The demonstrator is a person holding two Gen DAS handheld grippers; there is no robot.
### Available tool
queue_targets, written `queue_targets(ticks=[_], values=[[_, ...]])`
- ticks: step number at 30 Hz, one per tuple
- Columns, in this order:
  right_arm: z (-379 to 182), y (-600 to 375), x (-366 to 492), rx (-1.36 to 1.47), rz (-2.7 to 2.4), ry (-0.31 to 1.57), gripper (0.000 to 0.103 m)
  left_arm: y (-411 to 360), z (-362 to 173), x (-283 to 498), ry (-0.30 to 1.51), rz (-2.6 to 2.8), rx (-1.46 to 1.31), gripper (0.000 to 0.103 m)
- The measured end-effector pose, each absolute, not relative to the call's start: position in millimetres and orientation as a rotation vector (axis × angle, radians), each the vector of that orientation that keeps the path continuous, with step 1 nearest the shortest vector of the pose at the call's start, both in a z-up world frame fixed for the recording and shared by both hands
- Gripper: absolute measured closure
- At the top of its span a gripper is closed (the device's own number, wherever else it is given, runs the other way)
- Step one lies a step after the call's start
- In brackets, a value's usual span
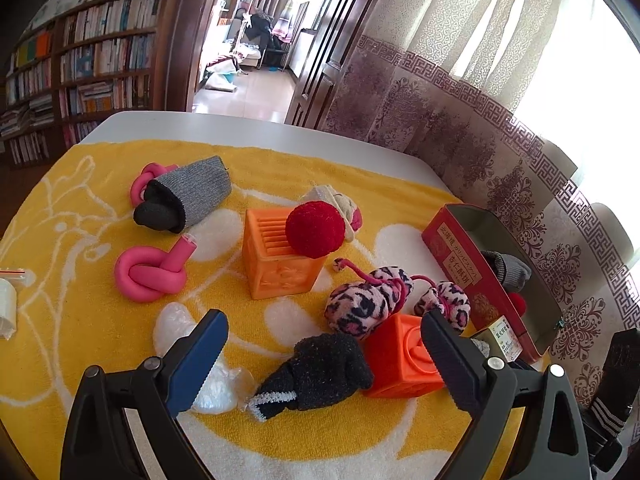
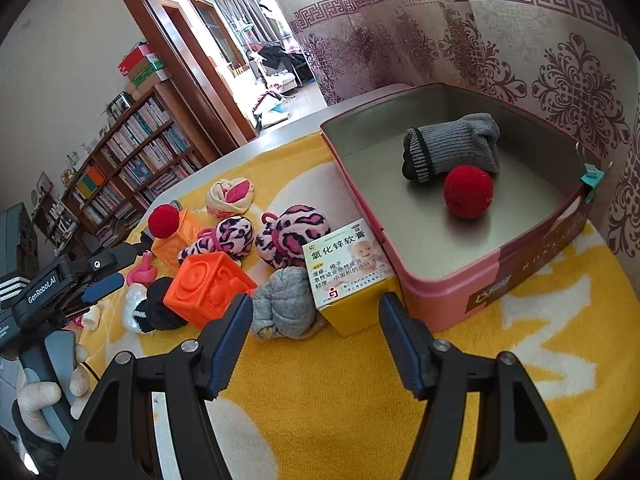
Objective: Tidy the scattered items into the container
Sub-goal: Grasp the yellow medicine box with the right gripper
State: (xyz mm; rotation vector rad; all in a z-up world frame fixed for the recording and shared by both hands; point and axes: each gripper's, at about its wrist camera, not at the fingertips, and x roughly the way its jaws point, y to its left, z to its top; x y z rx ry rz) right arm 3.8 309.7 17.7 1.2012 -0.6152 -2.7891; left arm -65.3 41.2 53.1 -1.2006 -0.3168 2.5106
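The red tin [image 2: 440, 280] stands open on the right of the yellow towel, holding a grey sock [image 2: 452, 148] and a red ball [image 2: 468, 192]. My right gripper [image 2: 315, 300] is open and empty, its tips just short of a yellow medicine box [image 2: 344, 268] and a rolled grey sock [image 2: 284, 304] lying against the tin. My left gripper [image 1: 323, 316] is open above a black sock [image 1: 320, 372], its right finger next to an orange cube [image 1: 404, 356]. Leopard-print balls [image 1: 360, 304] lie just beyond. A second orange cube [image 1: 276, 260] carries a red pompom [image 1: 315, 230].
Farther left on the towel [image 1: 100, 360] lie a pink knotted tube [image 1: 148, 276], a grey-and-black sock [image 1: 188, 196] over another pink knot, a cream-pink roll [image 1: 340, 204] and a clear plastic bag [image 1: 176, 328]. A curtain [image 2: 520, 60] hangs close behind the tin.
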Motion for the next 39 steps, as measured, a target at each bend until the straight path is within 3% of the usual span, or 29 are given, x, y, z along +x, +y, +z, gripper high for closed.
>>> queue_targets(ticks=[15, 30, 39], values=[[24.3, 273.8, -48.7, 1.232, -2.786, -0.498, 0.027, 7.3, 37.6, -66.9, -0.411, 2.493, -1.254, 0.004], [6.5, 314.9, -50.4, 1.308, -2.795, -0.848, 0.027, 6.5, 35.2, -65.3, -0.414, 2.472, -1.266, 0.004], [16.1, 289.8, -68.2, 1.280, -2.847, -0.533, 0.027, 7.3, 34.6, -65.3, -0.406, 2.472, -1.266, 0.004]])
